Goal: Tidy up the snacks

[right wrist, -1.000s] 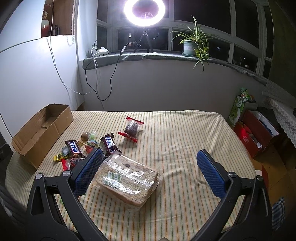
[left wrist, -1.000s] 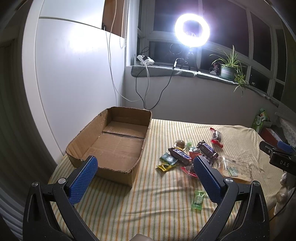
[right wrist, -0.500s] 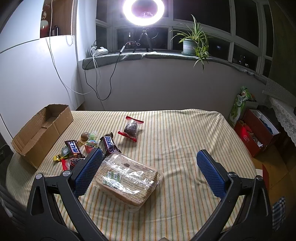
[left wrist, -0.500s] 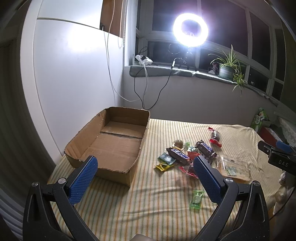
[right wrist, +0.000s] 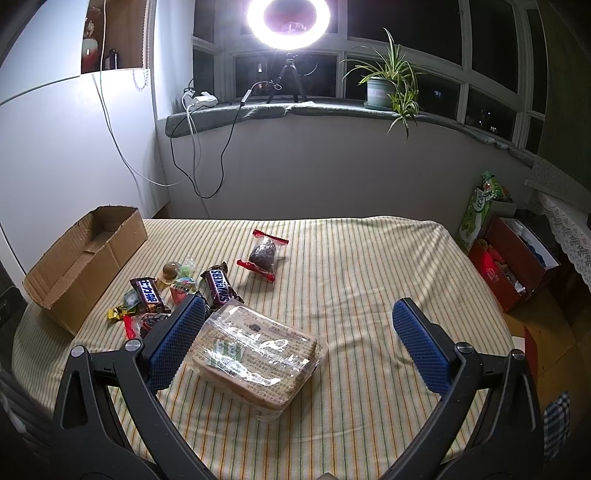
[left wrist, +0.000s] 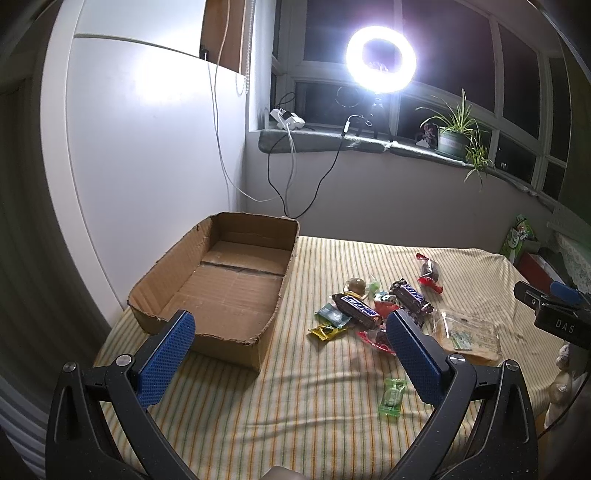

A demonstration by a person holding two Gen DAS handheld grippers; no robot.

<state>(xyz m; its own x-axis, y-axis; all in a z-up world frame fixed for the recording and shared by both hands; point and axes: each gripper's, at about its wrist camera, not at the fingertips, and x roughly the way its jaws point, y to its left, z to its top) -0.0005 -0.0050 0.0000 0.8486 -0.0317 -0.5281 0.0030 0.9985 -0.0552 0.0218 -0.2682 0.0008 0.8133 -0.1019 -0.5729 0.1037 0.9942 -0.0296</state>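
Note:
An empty cardboard box sits at the left of the striped table. Right of it lies a cluster of snacks: two Snickers bars, small wrapped candies and a red-ended dark packet. A clear bag of crackers lies nearest the right gripper. A lone green candy rests near the front edge. My left gripper hangs open above the table between box and snacks. My right gripper stands open just over the cracker bag, holding nothing.
The table stands in a corner with a white wall on the left and a window sill behind, with a ring light, cables and a potted plant. Boxes and bags stand on the floor to the right.
The left gripper has drifted slightly back and left, so the box and snacks sit a little further right in its view. The right gripper has barely moved. Both stay open.

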